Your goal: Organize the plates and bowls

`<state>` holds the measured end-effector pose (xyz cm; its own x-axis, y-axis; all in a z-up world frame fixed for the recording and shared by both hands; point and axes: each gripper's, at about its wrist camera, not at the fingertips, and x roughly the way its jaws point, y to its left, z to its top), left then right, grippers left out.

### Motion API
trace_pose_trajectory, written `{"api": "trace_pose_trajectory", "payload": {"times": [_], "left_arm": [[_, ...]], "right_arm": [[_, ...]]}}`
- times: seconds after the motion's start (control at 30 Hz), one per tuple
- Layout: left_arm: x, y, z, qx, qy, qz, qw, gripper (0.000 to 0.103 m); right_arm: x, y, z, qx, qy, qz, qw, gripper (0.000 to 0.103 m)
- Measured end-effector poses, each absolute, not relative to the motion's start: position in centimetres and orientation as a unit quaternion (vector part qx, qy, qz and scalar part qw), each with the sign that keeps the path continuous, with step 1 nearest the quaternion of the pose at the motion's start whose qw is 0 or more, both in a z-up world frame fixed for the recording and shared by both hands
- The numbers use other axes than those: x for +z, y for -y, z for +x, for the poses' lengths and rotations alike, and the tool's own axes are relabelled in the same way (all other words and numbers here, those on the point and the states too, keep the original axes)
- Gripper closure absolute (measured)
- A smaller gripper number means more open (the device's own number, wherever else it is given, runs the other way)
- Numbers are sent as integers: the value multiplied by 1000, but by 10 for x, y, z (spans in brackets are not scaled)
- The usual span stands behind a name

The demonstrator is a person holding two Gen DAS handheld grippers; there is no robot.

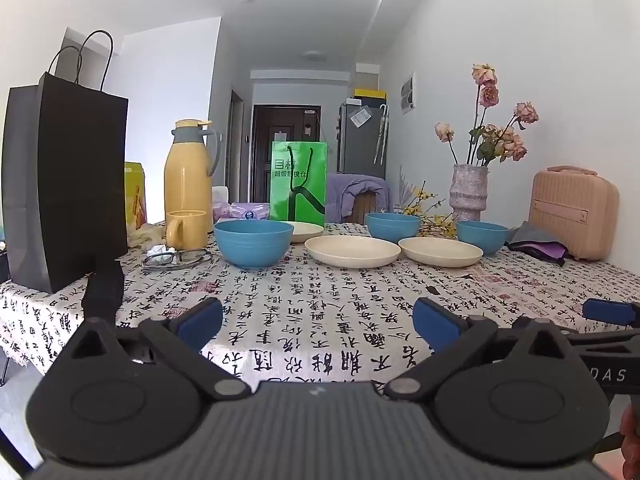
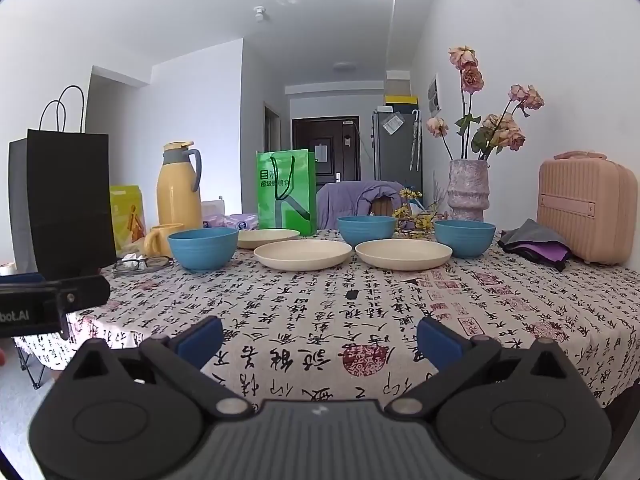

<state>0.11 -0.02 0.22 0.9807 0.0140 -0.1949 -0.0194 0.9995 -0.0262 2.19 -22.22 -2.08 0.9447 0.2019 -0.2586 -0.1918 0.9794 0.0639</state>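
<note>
Three blue bowls stand on the far half of the table: a left bowl point(image 1: 253, 242) point(image 2: 202, 248), a middle bowl point(image 1: 393, 226) point(image 2: 367, 231) and a right bowl point(image 1: 481, 237) point(image 2: 464, 237). Three cream plates lie among them: a back-left plate point(image 1: 306, 231) point(image 2: 267, 237), a middle plate point(image 1: 352, 251) point(image 2: 303, 254) and a right plate point(image 1: 440, 251) point(image 2: 403, 254). My left gripper point(image 1: 318, 324) is open and empty at the table's near edge. My right gripper point(image 2: 320, 338) is open and empty beside it, to the right.
A black paper bag point(image 1: 64, 184), yellow thermos point(image 1: 188, 176), yellow mug point(image 1: 186, 229) and glasses point(image 1: 176, 259) stand at the left. A green bag point(image 1: 298, 182) stands behind the dishes. A vase of dried flowers point(image 1: 469, 192), a pink case point(image 1: 572, 212) and folded cloth point(image 1: 538, 242) are at the right.
</note>
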Motion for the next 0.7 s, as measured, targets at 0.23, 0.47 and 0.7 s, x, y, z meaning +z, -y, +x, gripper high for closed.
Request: {"api": "trace_pose_trajectory", "payload": {"times": [0.23, 0.47, 0.7], "left_arm": [[5, -3, 1, 15, -94, -19, 995, 0], [7, -1, 2, 17, -92, -15, 996, 0], [11, 2, 3, 13, -84, -11, 996, 0]], "right_arm": [[-22, 225, 25, 96, -139, 26, 985, 0], [-23, 229, 30, 91, -145, 34, 985, 0], [-24, 234, 34, 84, -151, 49, 984, 0]]}}
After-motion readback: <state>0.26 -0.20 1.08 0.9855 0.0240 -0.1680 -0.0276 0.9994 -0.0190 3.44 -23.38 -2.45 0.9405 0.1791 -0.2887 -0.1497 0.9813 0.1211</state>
